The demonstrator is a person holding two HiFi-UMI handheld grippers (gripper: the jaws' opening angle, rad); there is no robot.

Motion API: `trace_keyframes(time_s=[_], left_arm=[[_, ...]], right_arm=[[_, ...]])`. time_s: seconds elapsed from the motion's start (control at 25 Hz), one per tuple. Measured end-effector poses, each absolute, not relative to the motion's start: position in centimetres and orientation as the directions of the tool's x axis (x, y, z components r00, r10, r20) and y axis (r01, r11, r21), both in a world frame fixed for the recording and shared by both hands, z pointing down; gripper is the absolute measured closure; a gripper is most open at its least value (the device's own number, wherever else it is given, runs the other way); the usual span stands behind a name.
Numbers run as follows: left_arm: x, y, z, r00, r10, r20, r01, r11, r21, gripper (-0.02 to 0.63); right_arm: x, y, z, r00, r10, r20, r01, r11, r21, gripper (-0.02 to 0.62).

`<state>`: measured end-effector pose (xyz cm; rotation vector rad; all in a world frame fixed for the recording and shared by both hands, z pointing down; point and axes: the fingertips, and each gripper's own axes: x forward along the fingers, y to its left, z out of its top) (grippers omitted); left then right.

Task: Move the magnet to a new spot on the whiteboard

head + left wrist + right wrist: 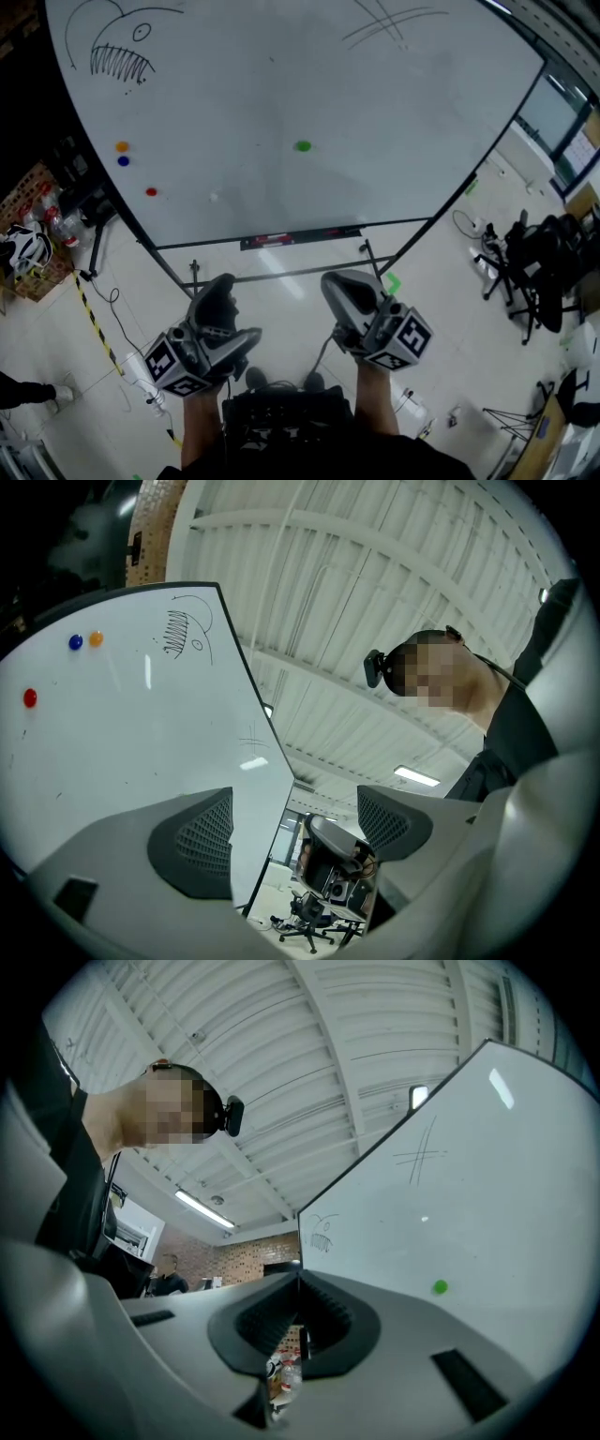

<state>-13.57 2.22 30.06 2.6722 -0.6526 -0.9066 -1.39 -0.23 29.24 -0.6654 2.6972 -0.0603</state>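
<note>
The right gripper (pixel 345 286) is clenched on nothing, low before the whiteboard (pixel 394 122); the left gripper (pixel 217 292) hangs released and empty; the green magnet (pixel 302 145), perhaps the one meant, sticks mid-board, well apart from both; an orange magnet (pixel 122 146), a blue magnet (pixel 123 160) and a red magnet (pixel 151 191) sit further left.

Small green magnet (pixel 302 145), stuck mid whiteboard (pixel 394 122)

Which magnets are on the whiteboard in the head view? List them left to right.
orange magnet → red magnet → green magnet. The blue magnet sits straight under the orange one, so it is left out of the order.
</note>
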Motion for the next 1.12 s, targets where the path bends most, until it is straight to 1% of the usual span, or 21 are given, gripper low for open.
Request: trace_keyframes(time_s=[0.24, 0.4, 0.48, 0.8, 1.12], left_arm=[[-8.9, 3.4, 29.8, 0.702, -0.51, -0.497, -0.355, -0.856, 0.376, 0.193], [-6.4, 3.9, 29.8, 0.69, -0.542, -0.48, -0.392, -0.837, 0.382, 0.193], [-5.4, 4.3, 29.4, 0.685, -0.548, -0.479, -0.39, -0.832, 0.394, 0.193], [-3.8, 4.4, 29.4, 0.675, -0.574, -0.464, -0.429, -0.817, 0.386, 0.193], [-4.6, 3.8, 28.9, 0.673, -0.567, -0.475, -0.43, -0.822, 0.372, 0.193]], right_arm=[[3.7, 0.7, 29.5, -0.823, -0.452, -0.345, -0.428, 0.892, -0.147, 0.574], [6.3, 0.7, 29.7, -0.828, -0.43, -0.36, -0.396, 0.903, -0.166, 0.574], [7.2, 0.8, 29.7, -0.832, -0.414, -0.369, -0.379, 0.91, -0.167, 0.574], [8.5, 0.5, 29.4, -0.843, -0.368, -0.391, -0.332, 0.93, -0.16, 0.575], [7.3, 0.2, 29.0, -0.851, -0.35, -0.391, -0.323, 0.937, -0.136, 0.575]])
